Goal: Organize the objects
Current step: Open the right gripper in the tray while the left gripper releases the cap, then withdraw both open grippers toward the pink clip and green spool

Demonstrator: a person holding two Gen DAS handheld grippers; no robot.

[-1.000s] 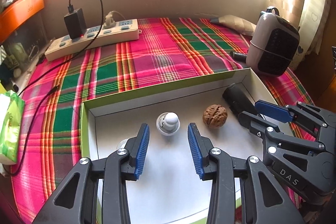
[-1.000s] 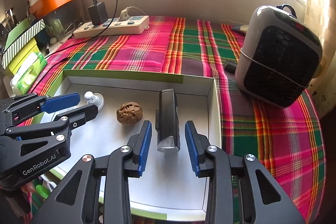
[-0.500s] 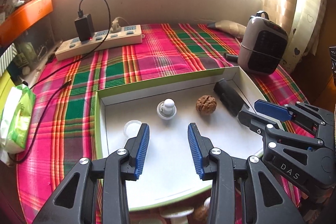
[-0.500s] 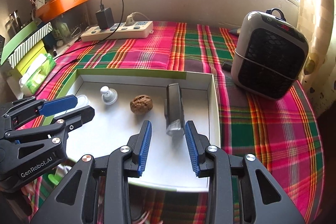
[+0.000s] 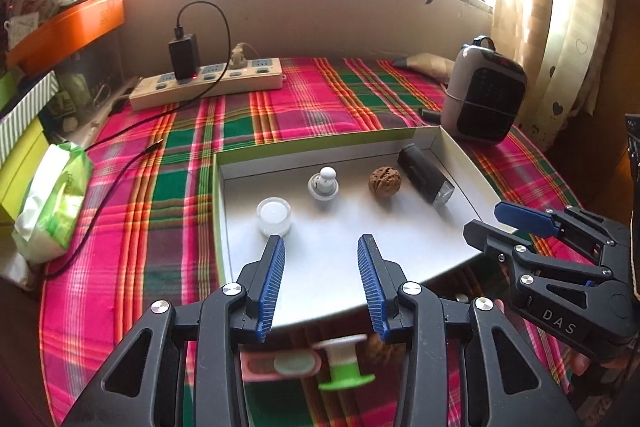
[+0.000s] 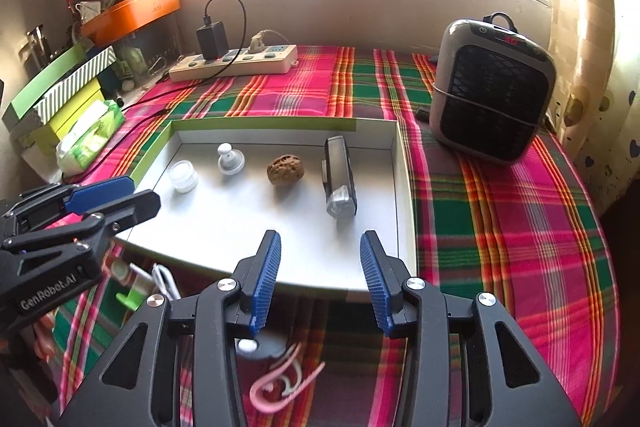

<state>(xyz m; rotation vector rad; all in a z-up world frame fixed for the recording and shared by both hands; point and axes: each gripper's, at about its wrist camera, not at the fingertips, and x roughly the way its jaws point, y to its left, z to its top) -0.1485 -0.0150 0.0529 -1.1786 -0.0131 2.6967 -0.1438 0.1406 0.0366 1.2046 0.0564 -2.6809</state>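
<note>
Below both spread fingers, at six o'clock, loose items point(image 5: 344, 363) are lying nearer the left gripper point(image 5: 320, 279) than the right gripper point(image 6: 320, 281).

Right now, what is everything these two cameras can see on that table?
tray: one, white with green rim, on the cloth
small jar: one, clear white, tray's left
white knob: one, in tray beside jar
walnut: one, brown, tray's middle
flashlight: one, black, lying in tray's right
power strip: one, cream, back of table, black charger plugged in
heater: one, grey and black, right of tray
tissue pack: one, green, left edge
green spool: one, on cloth before tray
pink clip: one, on cloth before tray
left tool: black, blue pads, open, empty
right tool: same, open, empty
</note>
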